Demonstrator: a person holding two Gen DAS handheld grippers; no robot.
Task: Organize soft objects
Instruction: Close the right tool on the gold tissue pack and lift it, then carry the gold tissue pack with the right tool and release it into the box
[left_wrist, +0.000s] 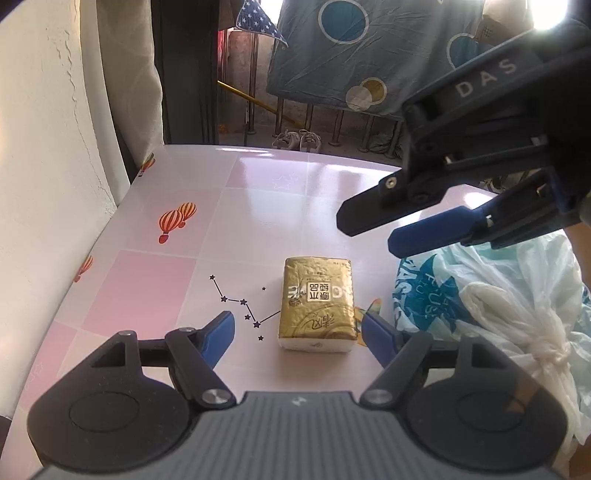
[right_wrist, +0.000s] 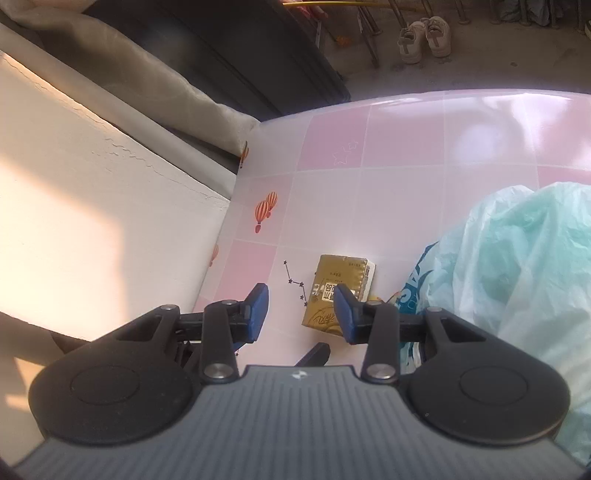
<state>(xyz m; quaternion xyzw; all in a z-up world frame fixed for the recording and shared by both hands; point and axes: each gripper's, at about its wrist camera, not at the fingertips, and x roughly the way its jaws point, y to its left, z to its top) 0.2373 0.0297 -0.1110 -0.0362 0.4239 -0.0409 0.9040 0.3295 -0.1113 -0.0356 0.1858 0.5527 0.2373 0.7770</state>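
Left wrist view: the left claw (left_wrist: 297, 328) stands wide and released over the pink-checked bench (left_wrist: 258, 206), its blue fingers (left_wrist: 221, 334) spread to either side of the picture. A gold-wrapped tissue pack (left_wrist: 316, 308) lies flat on the bench between those fingers, nearer the right one, and the pads do not press on it. Just right of the pack sits a heap of plastic bags (left_wrist: 491, 295), pale green and white with blue print, one of them knotted at the top. The bags rest on the bench and lie close to the pack; whether they touch it cannot be told. The right claw (left_wrist: 364, 232) reaches in from the upper right, above the bench and above the bags, its fingers a small way apart with nothing between them. The bench top bears printed hot-air balloons (left_wrist: 177, 219) and a line of small stars. Beyond the far edge hang a blue patterned sheet (left_wrist: 369, 51) and a pair of shoes (left_wrist: 297, 140) stands on the floor.

Right wrist view: the right claw (right_wrist: 301, 312) is partly parted and holds nothing. The tissue pack (right_wrist: 341, 284) lies on the bench beyond it, partly covered by the right finger. The plastic bags (right_wrist: 517, 266) fill the right side. A dark finger of the left claw (right_wrist: 314, 354) shows low in the middle. A pale wall (right_wrist: 92, 229) runs along the left edge of the bench, and the shoes (right_wrist: 424, 37) show at the top.
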